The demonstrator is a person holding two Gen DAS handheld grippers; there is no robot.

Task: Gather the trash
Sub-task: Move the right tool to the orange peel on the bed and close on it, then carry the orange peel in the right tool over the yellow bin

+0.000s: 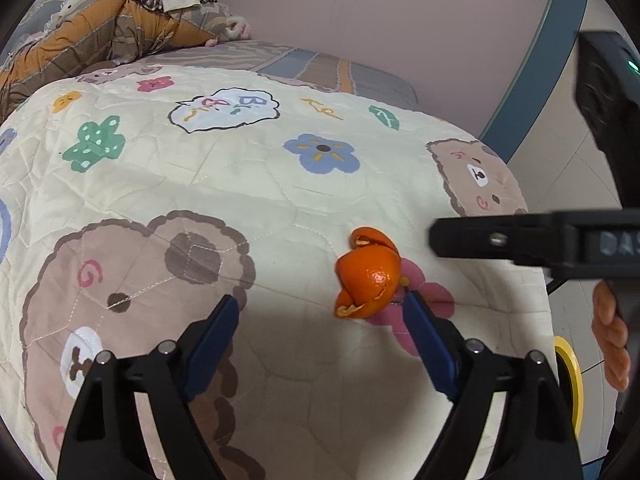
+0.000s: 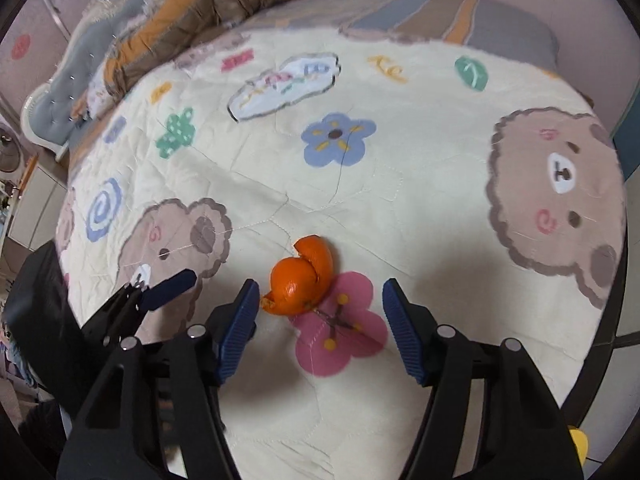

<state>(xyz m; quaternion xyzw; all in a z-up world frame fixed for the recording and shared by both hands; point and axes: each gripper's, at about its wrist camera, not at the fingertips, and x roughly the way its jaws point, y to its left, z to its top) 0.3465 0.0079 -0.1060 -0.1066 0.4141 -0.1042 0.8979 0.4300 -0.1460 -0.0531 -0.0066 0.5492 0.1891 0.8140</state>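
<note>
An orange peel [image 1: 370, 274] lies on a cream quilt [image 1: 240, 184] printed with bears and flowers, beside a pink flower print. My left gripper [image 1: 322, 306] is open and empty; the peel lies just ahead of its right fingertip. In the right wrist view the peel [image 2: 300, 280] lies a little ahead of my right gripper [image 2: 316, 294], between its open blue fingers and nearer the left one. The right gripper's black body [image 1: 540, 240] reaches in from the right in the left wrist view. The left gripper's fingertip [image 2: 170, 284] shows at the left in the right wrist view.
A pile of bedding and clothes [image 1: 132, 20] lies at the far left of the bed. A pink wall [image 1: 400, 12] runs behind. The bed's right edge drops to a pale floor [image 1: 560, 168]. A yellow roll [image 1: 570, 384] sits at the lower right.
</note>
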